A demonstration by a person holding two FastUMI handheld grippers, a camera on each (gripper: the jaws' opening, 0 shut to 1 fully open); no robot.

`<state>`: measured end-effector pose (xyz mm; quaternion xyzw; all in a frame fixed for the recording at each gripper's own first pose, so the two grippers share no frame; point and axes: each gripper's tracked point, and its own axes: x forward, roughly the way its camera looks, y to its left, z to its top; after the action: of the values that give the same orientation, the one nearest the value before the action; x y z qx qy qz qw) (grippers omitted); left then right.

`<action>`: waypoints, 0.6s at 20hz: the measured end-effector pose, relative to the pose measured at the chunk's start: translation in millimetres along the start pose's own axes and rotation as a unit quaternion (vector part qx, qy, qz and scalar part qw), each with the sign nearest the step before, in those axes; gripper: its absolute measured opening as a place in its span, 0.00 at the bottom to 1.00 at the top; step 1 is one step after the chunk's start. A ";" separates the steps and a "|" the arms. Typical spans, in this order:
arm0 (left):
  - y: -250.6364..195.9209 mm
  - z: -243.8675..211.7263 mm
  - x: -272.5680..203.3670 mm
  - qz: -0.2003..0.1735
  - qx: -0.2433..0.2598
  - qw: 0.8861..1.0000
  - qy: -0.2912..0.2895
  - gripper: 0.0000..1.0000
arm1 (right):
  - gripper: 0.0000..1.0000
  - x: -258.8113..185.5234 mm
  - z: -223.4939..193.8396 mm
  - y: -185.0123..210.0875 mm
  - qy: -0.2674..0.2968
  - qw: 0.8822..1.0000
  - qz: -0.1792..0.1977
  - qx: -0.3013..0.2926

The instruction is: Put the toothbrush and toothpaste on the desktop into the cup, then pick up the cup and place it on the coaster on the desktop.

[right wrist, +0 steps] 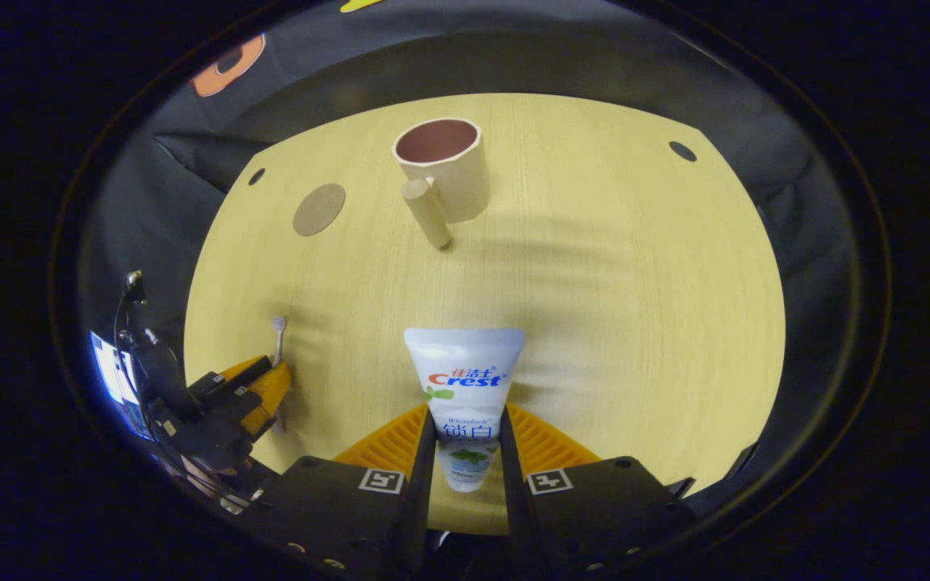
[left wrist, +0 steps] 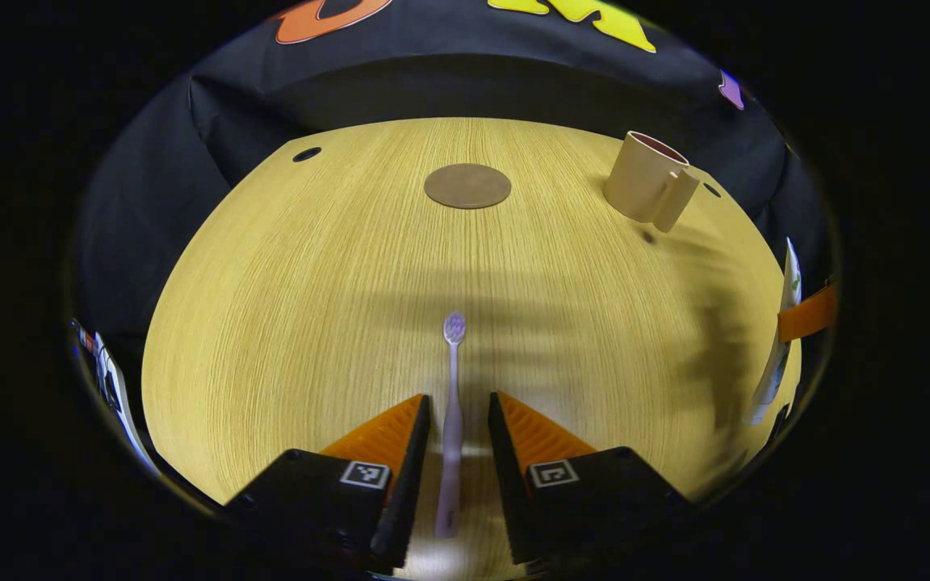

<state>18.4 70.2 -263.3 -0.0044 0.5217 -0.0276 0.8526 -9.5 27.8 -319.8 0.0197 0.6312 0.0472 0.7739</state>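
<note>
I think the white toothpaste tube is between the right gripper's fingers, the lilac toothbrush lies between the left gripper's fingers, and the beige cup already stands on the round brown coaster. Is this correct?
Not quite: the beige cup is not on the round brown coaster; the right gripper view shows it standing on the wooden desktop, apart from the coaster. The white toothpaste tube and the lilac toothbrush are as you say.

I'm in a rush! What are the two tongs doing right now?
Left tongs: open, fingers either side of the toothbrush, not squeezing it.
Right tongs: closed on the toothpaste.

Pale wooden desktop (left wrist: 287,307), round coaster (left wrist: 467,186), handled cup (left wrist: 649,179), toothbrush (left wrist: 452,403) lying flat
</note>
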 end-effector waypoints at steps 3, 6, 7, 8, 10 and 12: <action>8.4 30.2 -19.0 0.004 0.000 1.000 0.003 0.24 | 0.39 -0.7 2.3 -1.0 -0.007 1.000 -0.005 -0.005; 16.3 63.1 -39.5 0.005 0.005 1.000 0.006 0.11 | 0.40 -0.9 4.8 -1.2 -0.011 1.000 -0.005 -0.005; 19.4 74.9 -46.8 0.006 0.004 1.000 0.005 0.09 | 0.40 -0.9 5.0 -1.3 -0.012 1.000 -0.005 -0.004; 22.1 87.3 -54.4 0.006 0.004 1.000 0.004 0.08 | 0.40 -1.9 6.7 -1.5 -0.014 1.000 -0.005 -0.004; 28.6 114.2 -71.3 0.005 0.000 1.000 0.001 0.05 | 0.40 -2.5 7.7 -1.4 -0.018 1.000 -0.006 -0.005; 31.9 141.6 -89.7 -0.001 -0.005 1.000 -0.003 0.04 | 0.40 -3.7 10.3 -0.9 -0.024 1.000 -0.005 -0.006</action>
<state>105.1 103.7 -120.2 -0.0090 0.5196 -0.0259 0.8540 -0.1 26.8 -314.1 0.0131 0.6126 0.0471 0.7889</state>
